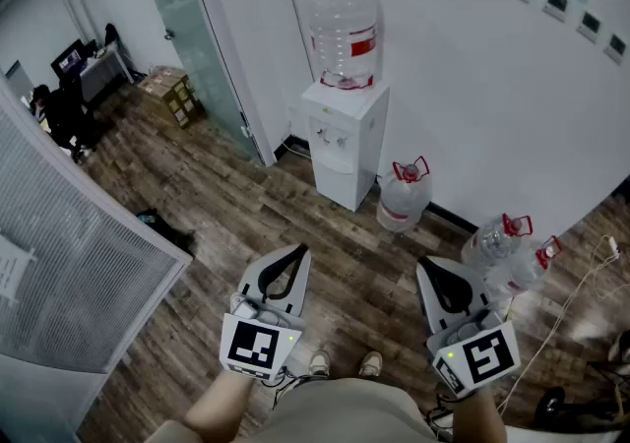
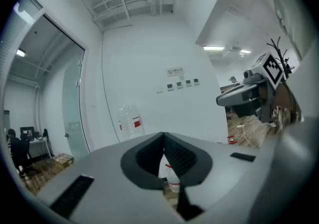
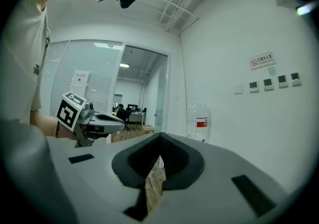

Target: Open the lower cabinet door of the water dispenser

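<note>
Here left gripper (image 1: pixel 298 252), right gripper (image 1: pixel 426 264) level, forward; fingers (image 2: pixel 185 157) together.

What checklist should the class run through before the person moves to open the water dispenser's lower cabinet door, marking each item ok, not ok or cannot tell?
1. Lower cabinet door of the water dispenser in view and shut: ok.
2. Left gripper empty, jaws together: ok.
3. Right gripper empty, jaws together: ok.
4. A gripper within reach of the door: not ok; both are near the person's body, far short of the dispenser.
5. Floor between person and dispenser free: ok; the nearest spare bottle stands beside the dispenser, to its right in the head view.
6. Door handle located: cannot tell; too small in the head view.
</note>
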